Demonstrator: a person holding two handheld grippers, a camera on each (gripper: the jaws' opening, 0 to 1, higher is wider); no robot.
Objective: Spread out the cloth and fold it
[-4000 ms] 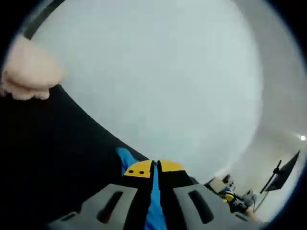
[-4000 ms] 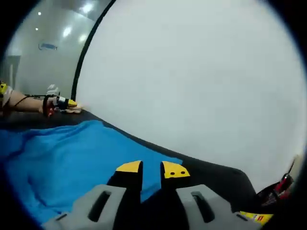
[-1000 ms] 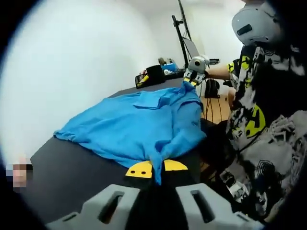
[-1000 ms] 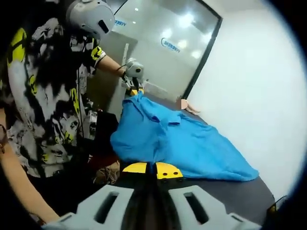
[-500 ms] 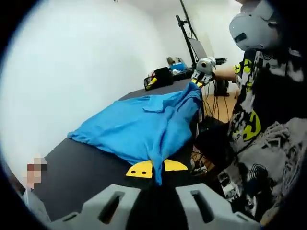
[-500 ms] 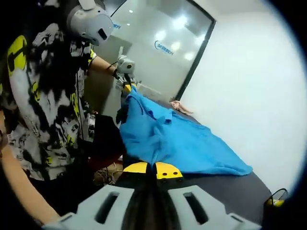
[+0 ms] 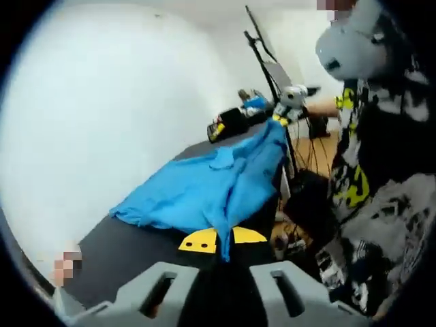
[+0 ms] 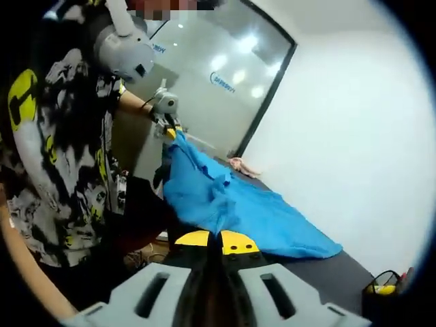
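Blue cloth [image 7: 204, 187] pinched between both grippers' fingers [image 7: 198, 240]

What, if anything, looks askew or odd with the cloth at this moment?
Nothing damaged. The blue cloth is bunched rather than flat, stretched between the left gripper and right gripper, its near edge lifted and far end wrinkled on the black table.

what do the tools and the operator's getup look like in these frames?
The left tool and the right tool match: grey moulded jaws with slotted cut-outs, black inner faces, and yellow tips with small black dots. The person wears a short-sleeved black, white and yellow patterned shirt and a grey headset.
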